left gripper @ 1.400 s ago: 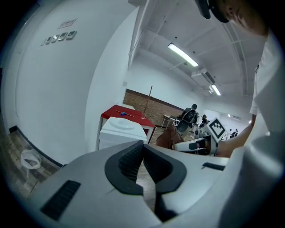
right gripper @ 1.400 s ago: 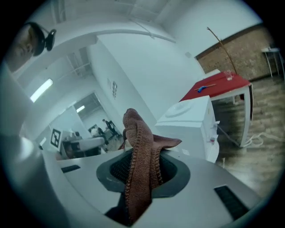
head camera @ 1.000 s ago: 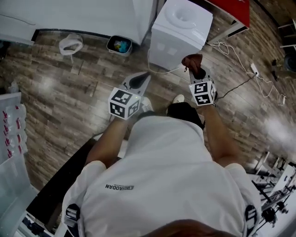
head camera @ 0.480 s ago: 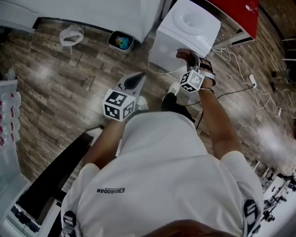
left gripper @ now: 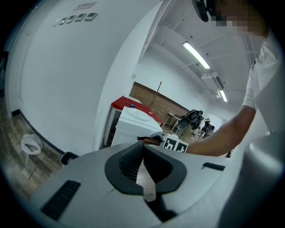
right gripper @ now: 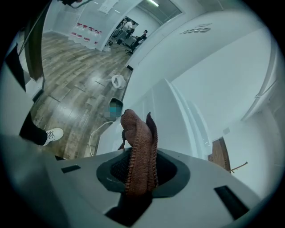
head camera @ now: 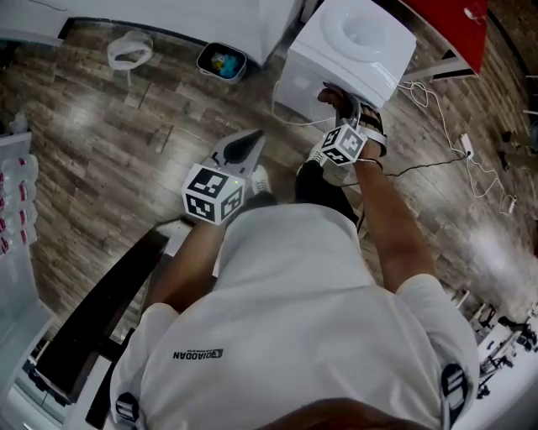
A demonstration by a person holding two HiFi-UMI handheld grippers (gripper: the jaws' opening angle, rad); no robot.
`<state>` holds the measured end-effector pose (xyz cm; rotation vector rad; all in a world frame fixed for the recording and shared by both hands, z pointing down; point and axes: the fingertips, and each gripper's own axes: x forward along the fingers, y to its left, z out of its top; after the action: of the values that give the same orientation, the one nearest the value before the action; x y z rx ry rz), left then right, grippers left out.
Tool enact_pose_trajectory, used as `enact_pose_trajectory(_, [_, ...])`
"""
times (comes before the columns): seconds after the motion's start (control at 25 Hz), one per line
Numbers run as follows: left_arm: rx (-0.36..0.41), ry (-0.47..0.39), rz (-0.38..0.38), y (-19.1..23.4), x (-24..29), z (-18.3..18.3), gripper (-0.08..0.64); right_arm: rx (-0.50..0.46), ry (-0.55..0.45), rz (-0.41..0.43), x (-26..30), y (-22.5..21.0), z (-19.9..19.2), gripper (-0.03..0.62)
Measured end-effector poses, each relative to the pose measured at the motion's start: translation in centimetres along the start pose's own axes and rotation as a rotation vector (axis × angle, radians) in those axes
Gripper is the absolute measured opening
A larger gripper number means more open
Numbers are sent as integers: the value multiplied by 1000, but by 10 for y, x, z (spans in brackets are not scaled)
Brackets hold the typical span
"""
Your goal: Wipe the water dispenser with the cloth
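Note:
The white water dispenser [head camera: 353,46] stands on the wood floor at the top of the head view, and its pale wall [right gripper: 167,118] fills the right gripper view. My right gripper [head camera: 339,107] is shut on a brown knitted cloth [head camera: 333,98], and the cloth [right gripper: 139,136] touches the dispenser's front top edge. My left gripper [head camera: 249,143] hangs shut and empty over the floor, to the left of the dispenser and apart from it. In the left gripper view the left gripper [left gripper: 142,150] points toward the dispenser [left gripper: 133,124] and the cloth [left gripper: 151,140].
A small bin [head camera: 222,60] and a white bag [head camera: 126,49] lie on the floor to the dispenser's left. A cable and power strip [head camera: 466,147] trail to the right, near a red cabinet [head camera: 458,25]. A dark bench [head camera: 101,311] sits at lower left.
My right gripper has carried the cloth up and left, from beside the dispenser onto its front top edge. The person has stepped closer. The left gripper has barely shifted.

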<state>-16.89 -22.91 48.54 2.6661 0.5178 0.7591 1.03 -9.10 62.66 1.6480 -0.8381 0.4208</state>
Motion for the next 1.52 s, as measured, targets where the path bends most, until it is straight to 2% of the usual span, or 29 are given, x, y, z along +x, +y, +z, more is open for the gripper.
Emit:
enact_pose_trajectory(0.68, [-63,44,50,22,12,-25,-3,32,85,171,74,86,-30,86])
enact_pose_trajectory(0.96, [-77,90,86,33,14,-36,-3,81,120,222,103,115,-38,86])
enact_pose_trajectory(1.52, [-103,142,118,37,16,-47,-3,96,177,313,153,168,-51,86])
